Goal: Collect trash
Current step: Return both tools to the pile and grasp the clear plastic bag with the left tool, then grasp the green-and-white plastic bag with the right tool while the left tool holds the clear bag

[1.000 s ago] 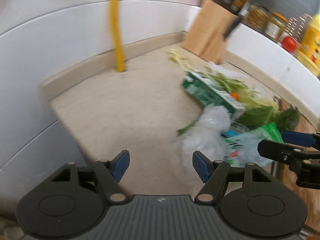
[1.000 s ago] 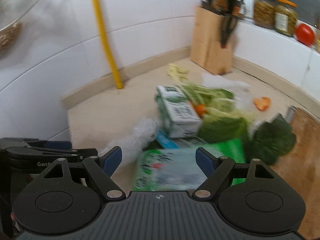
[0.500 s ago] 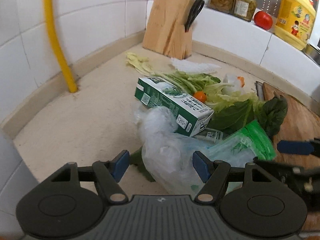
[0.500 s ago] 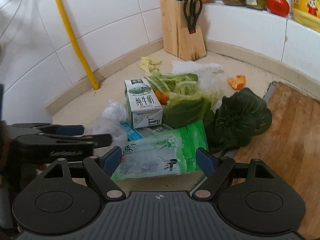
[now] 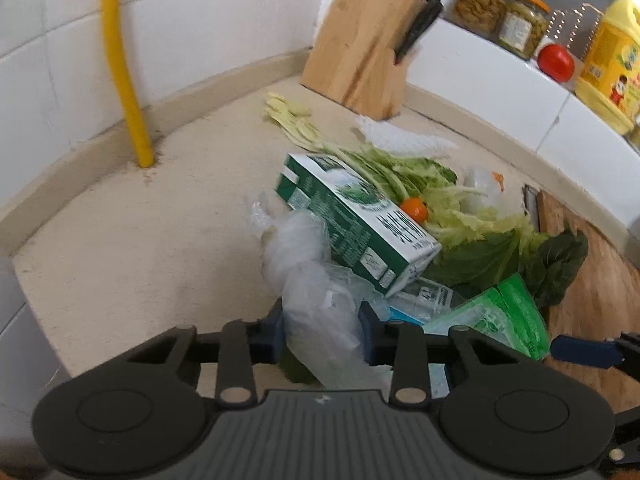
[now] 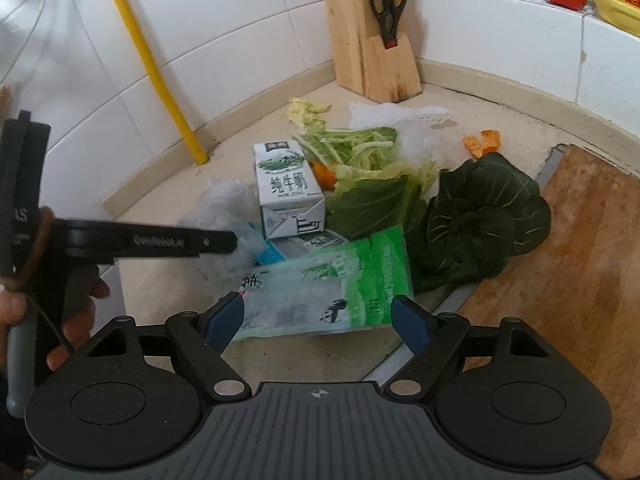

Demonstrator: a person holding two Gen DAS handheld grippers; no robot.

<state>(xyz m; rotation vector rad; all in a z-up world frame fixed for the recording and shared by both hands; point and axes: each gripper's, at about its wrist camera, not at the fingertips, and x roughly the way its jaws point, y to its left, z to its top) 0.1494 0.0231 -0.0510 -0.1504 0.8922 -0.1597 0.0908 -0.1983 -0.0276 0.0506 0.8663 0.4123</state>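
A heap of trash lies on the beige counter. It holds a crumpled clear plastic bag [image 5: 312,288], a green-and-white milk carton [image 5: 352,224], a green-and-white plastic packet [image 6: 328,284], cabbage scraps [image 6: 356,148] and dark leafy greens [image 6: 480,216]. My left gripper [image 5: 322,330] is closing, and its blue pads squeeze the near end of the clear bag. In the right wrist view its black finger [image 6: 160,240] reaches into the bag [image 6: 224,204] beside the carton [image 6: 286,184]. My right gripper [image 6: 319,320] stands open, with the packet's near edge just ahead of its pads.
A wooden knife block [image 6: 372,52] stands in the back corner. A yellow pipe [image 5: 124,64] runs down the tiled wall. A wooden cutting board [image 6: 580,248] lies at the right. Jars, a tomato [image 5: 556,62] and a yellow bottle [image 5: 612,60] sit on the ledge. A hand [image 6: 76,320] grips the left tool.
The left jaws have narrowed from wide apart onto the clear plastic bag. Both grippers have swung toward the heap and steadied. The right jaws stay wide, now closer to the packet.
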